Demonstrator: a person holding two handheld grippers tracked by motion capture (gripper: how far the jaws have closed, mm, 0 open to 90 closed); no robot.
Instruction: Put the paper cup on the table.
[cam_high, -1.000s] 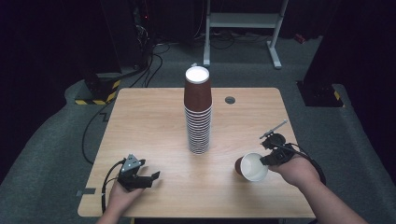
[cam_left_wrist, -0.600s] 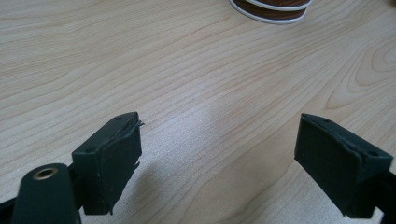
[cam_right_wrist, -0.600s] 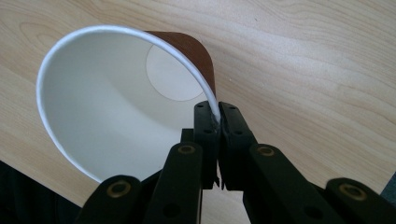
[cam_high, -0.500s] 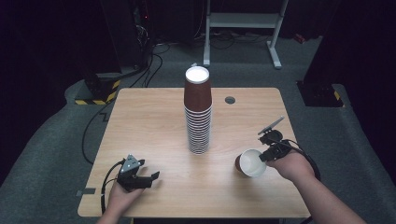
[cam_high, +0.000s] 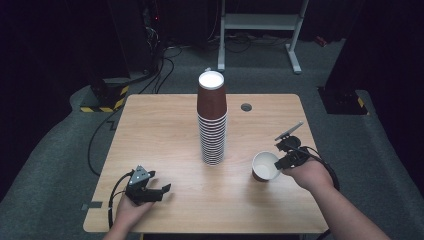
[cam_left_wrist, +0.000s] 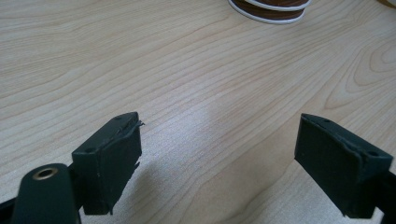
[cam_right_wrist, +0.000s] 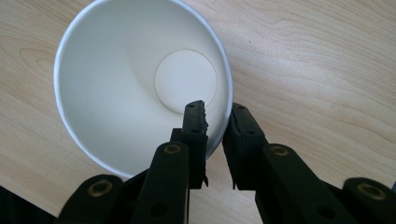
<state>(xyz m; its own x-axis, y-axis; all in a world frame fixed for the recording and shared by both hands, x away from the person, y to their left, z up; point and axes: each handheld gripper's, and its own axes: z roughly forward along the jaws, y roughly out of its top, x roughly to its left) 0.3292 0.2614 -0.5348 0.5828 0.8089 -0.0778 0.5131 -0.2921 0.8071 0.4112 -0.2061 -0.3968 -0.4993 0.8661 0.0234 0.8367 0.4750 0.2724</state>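
A tall stack of brown paper cups (cam_high: 212, 125) stands upside down mid-table; its base rim (cam_left_wrist: 268, 7) shows at the top of the left gripper view. A single brown cup (cam_high: 265, 166) with a white inside (cam_right_wrist: 121, 74) stands upright at the right. My right gripper (cam_high: 281, 162) straddles its near wall, one jaw inside and one outside (cam_right_wrist: 217, 114). Its jaws have just been opening, and a gap shows around the thin wall between them. My left gripper (cam_high: 162, 191) rests near the front left, open over bare wood (cam_left_wrist: 219, 154).
The wooden table (cam_high: 165, 130) has a round cable hole (cam_high: 246, 106) behind the stack. Cables trail off the left side onto the grey floor. A white frame stand (cam_high: 260, 22) sits beyond the far edge.
The single cup went from tilted in the right gripper to standing upright on the table. The right jaws have loosened on its wall. The left hand has not moved.
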